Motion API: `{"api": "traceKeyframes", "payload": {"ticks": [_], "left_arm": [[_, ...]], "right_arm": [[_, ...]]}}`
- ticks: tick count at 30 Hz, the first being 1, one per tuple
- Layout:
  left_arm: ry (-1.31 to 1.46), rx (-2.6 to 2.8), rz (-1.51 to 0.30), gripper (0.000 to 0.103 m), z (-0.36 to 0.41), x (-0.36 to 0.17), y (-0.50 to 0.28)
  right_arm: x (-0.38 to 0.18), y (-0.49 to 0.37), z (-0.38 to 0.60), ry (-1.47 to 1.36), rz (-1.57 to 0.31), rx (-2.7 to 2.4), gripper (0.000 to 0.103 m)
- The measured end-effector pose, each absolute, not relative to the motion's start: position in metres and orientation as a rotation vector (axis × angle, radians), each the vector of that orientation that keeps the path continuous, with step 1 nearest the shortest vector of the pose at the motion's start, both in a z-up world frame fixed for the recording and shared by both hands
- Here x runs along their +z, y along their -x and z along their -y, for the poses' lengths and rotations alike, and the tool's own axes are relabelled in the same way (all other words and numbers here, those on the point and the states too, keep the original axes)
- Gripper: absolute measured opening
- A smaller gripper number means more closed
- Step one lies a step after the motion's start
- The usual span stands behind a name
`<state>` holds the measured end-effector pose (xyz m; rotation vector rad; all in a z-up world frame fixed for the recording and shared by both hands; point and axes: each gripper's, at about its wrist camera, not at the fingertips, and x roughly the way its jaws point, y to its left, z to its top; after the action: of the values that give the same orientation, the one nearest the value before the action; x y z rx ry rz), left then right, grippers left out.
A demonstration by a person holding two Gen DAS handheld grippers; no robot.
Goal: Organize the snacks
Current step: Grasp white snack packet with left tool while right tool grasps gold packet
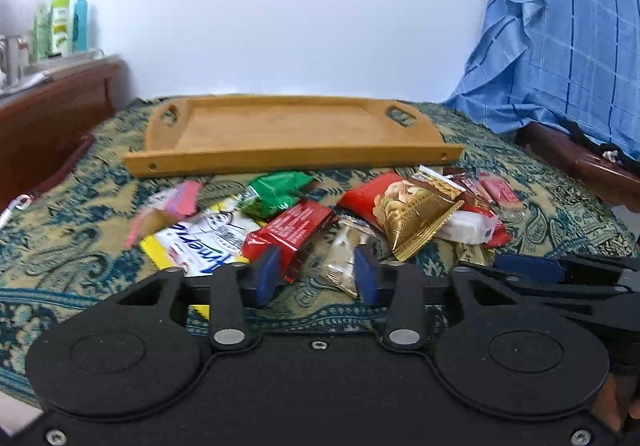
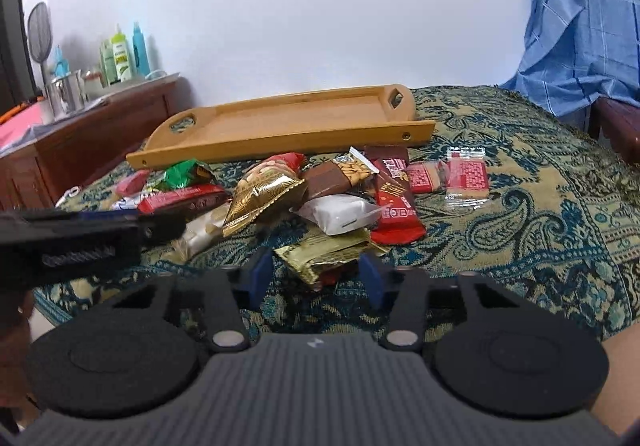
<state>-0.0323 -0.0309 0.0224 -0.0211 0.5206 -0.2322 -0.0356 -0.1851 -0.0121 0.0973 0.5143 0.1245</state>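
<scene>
A pile of wrapped snacks lies on the patterned cloth in front of an empty wooden tray [image 1: 280, 126], which also shows in the right wrist view [image 2: 288, 118]. My left gripper [image 1: 316, 274] is open and empty, just short of a red bar [image 1: 292, 230] and a clear wrapped snack [image 1: 344, 258]. My right gripper [image 2: 316, 278] is open and empty, just short of a gold packet [image 2: 328, 256]. A gold nut bag [image 1: 416, 214] sits mid-pile, also seen in the right wrist view [image 2: 264, 194]. The right gripper shows at the left view's right edge [image 1: 560, 270].
A green packet [image 1: 276, 190], a white and yellow bag [image 1: 208, 242] and pink wafers [image 2: 466, 174] lie around the pile. A wooden cabinet [image 2: 92, 134] with bottles stands left. A blue checked cloth [image 1: 560, 46] hangs over furniture at the right.
</scene>
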Motion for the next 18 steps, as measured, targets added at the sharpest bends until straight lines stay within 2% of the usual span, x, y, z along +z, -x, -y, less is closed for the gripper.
{"api": "traceKeyframes", "payload": {"ticks": [1, 3, 14, 15, 16, 18], "left_arm": [[0.026, -0.235, -0.528, 0.032, 0.032, 0.023, 0.029], [0.029, -0.238, -0.539, 0.032, 0.033, 0.022, 0.022], [-0.026, -0.297, -0.567, 0.037, 0.052, 0.017, 0.013], [-0.015, -0.312, -0.583, 0.033, 0.051, 0.017, 0.012], [-0.004, -0.334, -0.597, 0.025, 0.050, 0.016, 0.012], [0.024, -0.383, -0.625, 0.023, 0.048, 0.016, 0.012]], "right_arm": [[-0.011, 0.036, 0.186, -0.105, -0.528, 0.119, 0.042], [-0.010, 0.038, 0.189, -0.132, -0.565, 0.105, 0.040], [0.006, 0.034, 0.201, -0.247, -0.617, 0.004, 0.041], [0.005, 0.031, 0.200, -0.249, -0.626, -0.001, 0.041], [0.004, 0.027, 0.198, -0.251, -0.636, -0.006, 0.041], [0.000, 0.021, 0.194, -0.254, -0.650, -0.018, 0.046]]}}
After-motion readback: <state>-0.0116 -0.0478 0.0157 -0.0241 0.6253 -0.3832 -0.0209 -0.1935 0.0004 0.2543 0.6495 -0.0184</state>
